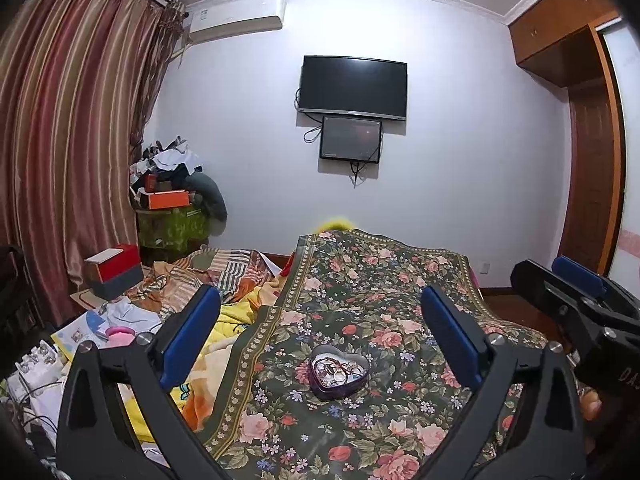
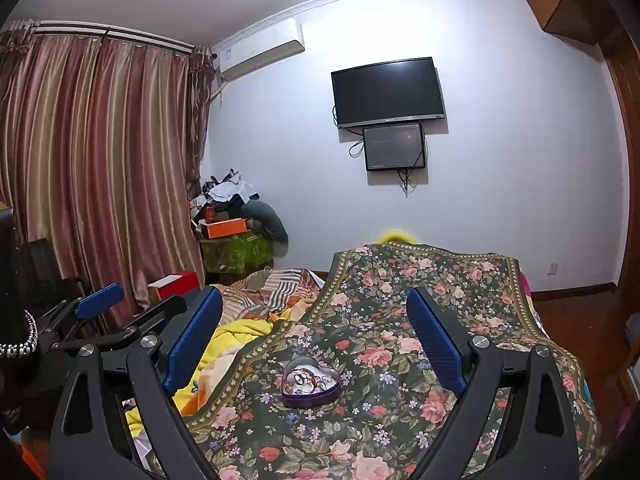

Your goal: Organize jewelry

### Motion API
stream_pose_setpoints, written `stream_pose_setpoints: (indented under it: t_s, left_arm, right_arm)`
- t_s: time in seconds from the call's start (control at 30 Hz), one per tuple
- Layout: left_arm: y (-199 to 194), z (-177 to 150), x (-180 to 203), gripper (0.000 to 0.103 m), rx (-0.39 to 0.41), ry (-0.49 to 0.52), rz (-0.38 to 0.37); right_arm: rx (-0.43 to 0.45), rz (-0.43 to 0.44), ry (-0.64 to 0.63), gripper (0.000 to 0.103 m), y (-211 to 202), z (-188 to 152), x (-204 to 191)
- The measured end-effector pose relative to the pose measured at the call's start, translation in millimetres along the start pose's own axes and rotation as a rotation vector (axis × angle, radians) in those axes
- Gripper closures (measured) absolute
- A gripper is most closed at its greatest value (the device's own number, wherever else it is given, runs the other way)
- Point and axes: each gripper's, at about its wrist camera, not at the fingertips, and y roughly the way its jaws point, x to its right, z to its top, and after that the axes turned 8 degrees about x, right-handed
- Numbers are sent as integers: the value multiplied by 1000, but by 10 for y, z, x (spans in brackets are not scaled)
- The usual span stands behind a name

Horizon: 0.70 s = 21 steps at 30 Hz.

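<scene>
Right now both grippers are spread wide w/ nothing between the blue pads. Left gripper (image 1: pixel 320 300) fills the bottom of its own view, fingers angled out to lower left and lower right; right gripper (image 2: pixel 314 300) sits the same way in its view, jaws wide apart, empty. Each also shows in the other's frame: right gripper at the right edge of the left wrist view, left gripper at the left edge of the right wrist view.

Heart-shaped tin (image 1: pixel 339 372) lies low center in both frames, between the two fingers but further off, not touched. It's purple, lid off, w/ a jumble of jewelry (image 1: pixel 340 368) inside: rings, loops, small beaded bits, too small to sort out piece by piece. Tin rests on a dark floral cloth (image 1: pixel 360 280) running from bottom center up to mid frame.

Left of the cloth, mid-left: a yellow blanket (image 1: pixel 232 320) and a striped patchwork quilt (image 1: pixel 224 268), rumpled. Further left, a red and grey box (image 1: pixel 114 272). Behind, left of center, a pile of clothes and an orange box (image 1: pixel 168 199) on a green stand. Striped curtains (image 1: pixel 72 120) fill the upper left. On the back wall, upper center: TV (image 1: pixel 354 87), a smaller screen (image 1: pixel 350 138) just under it, AC unit (image 1: pixel 236 18) up near the ceiling. Wooden cupboards (image 1: pixel 560 24) upper right.
</scene>
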Motion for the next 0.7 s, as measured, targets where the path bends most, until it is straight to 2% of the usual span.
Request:
stream_pose_setpoints:
  t_s: [0.43,0.7]
  left_arm:
    - [65,-21,-114,1,-20,-37,14]
    - [78,-23,-99,1,-23,-22,-9]
  right_arm:
    - [-3,-3,2,11,-9,4,13]
    - [-4,-11,3,11,-2,11,14]
